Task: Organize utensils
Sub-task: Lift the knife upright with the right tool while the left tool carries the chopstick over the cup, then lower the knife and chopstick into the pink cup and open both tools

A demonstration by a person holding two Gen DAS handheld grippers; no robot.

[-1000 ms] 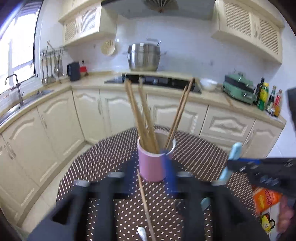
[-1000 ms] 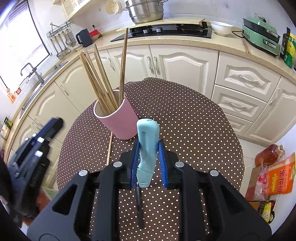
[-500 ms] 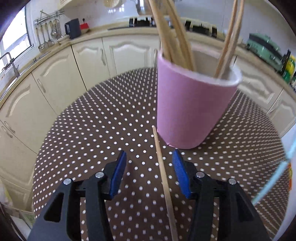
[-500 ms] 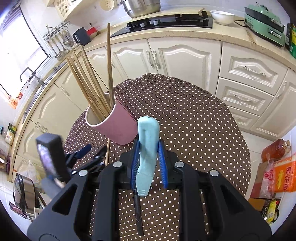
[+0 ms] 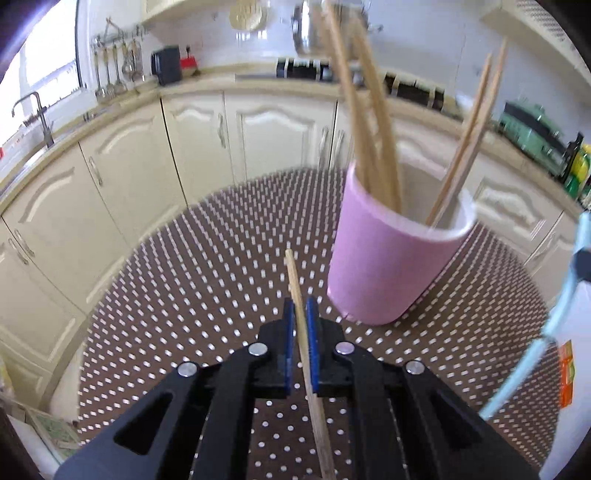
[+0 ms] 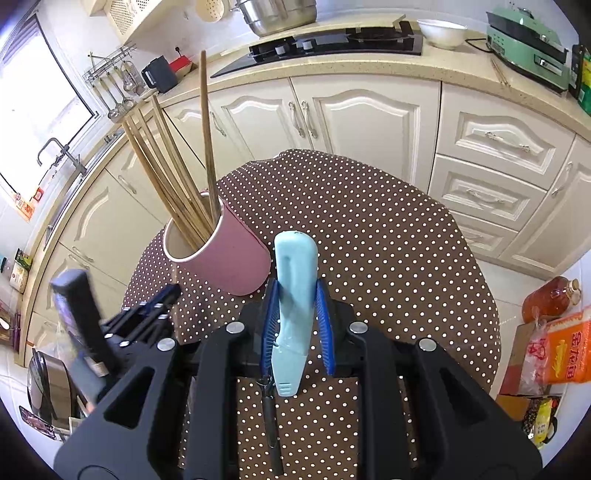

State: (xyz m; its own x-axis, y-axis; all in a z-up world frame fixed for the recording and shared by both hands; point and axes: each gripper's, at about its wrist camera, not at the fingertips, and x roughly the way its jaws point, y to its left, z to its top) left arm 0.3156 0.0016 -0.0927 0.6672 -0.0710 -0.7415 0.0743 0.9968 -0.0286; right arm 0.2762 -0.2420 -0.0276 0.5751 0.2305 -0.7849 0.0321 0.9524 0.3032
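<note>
A pink cup stands on the polka-dot table and holds several wooden chopsticks. My left gripper is shut on a single wooden chopstick just left of the cup's base. In the right wrist view the cup stands ahead to the left. My right gripper is shut on a light-blue handled utensil, held above the table right of the cup. The left gripper's body shows at lower left there. The blue utensil shows at the right edge of the left wrist view.
Cream kitchen cabinets curve around behind the table. A hob, a steel pot and a white bowl stand on the counter. An oil bottle and orange bags sit on the floor at right.
My left gripper came down to the table, closed on the loose chopstick beside the cup and is lifting it. The right gripper has held the blue utensil almost still.
</note>
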